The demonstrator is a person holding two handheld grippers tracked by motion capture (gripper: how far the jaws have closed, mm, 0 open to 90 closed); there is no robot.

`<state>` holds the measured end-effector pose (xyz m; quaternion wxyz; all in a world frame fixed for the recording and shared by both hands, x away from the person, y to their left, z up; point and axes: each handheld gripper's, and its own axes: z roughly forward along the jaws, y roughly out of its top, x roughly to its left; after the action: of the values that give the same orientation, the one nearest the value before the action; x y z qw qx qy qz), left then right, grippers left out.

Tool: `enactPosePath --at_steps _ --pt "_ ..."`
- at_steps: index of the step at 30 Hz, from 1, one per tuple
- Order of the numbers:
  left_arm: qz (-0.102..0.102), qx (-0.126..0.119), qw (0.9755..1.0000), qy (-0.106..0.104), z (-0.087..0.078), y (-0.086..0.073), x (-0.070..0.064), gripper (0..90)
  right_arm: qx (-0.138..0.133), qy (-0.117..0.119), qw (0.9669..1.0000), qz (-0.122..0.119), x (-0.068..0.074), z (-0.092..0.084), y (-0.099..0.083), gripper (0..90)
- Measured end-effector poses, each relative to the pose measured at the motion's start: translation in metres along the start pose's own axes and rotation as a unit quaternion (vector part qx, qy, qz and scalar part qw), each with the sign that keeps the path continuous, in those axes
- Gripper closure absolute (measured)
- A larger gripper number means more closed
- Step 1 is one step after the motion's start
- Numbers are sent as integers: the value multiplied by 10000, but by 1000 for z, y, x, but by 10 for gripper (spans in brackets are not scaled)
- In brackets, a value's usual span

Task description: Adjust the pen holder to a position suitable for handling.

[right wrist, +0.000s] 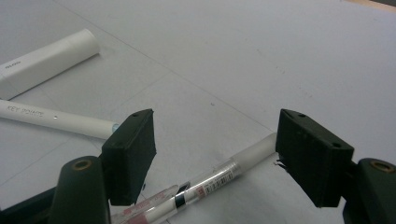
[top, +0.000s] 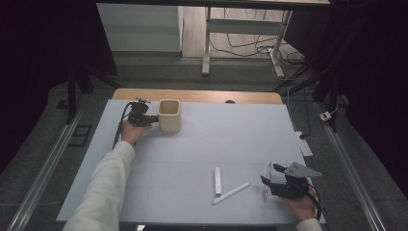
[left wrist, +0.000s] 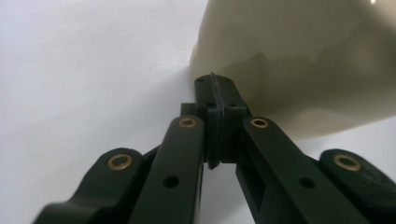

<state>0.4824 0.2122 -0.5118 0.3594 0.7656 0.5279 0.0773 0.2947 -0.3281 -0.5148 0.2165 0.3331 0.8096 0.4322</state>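
Note:
A beige cup point(top: 169, 115) stands at the back left of the white mat point(top: 202, 144). My left gripper point(top: 154, 118) is shut, its jaws pressed together with nothing between them, and its tip point(left wrist: 215, 91) sits at the cup's point(left wrist: 299, 56) lower left side. At the front right my right gripper point(top: 271, 173) is open, low over the mat. A clear pen point(right wrist: 224, 179) lies on the mat between its jaws point(right wrist: 217, 140), untouched by the pads. A short white tube point(top: 217, 180) and a long white marker point(top: 231, 192) lie to its left.
The table's wooden edge point(top: 197, 95) shows behind the mat, with a small dark object point(top: 230, 101) on it. A metal desk frame point(top: 207, 43) and floor cables point(top: 250, 48) lie beyond. Rails point(top: 43, 168) run along both sides of the table.

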Motion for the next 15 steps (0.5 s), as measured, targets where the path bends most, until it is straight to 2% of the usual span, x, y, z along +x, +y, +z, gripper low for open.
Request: enactPosePath --at_steps 2,8,15 --pt "67 25 10000 1 2 1 -4 893 7 3 10000 -4 0 0 0 285" --pt "53 -15 9999 -125 10 5 -14 893 19 -12 10000 -12 0 -1 0 285" --pt "101 9 9998 -148 16 10 -23 893 10 -1 10000 -14 0 -1 0 285"
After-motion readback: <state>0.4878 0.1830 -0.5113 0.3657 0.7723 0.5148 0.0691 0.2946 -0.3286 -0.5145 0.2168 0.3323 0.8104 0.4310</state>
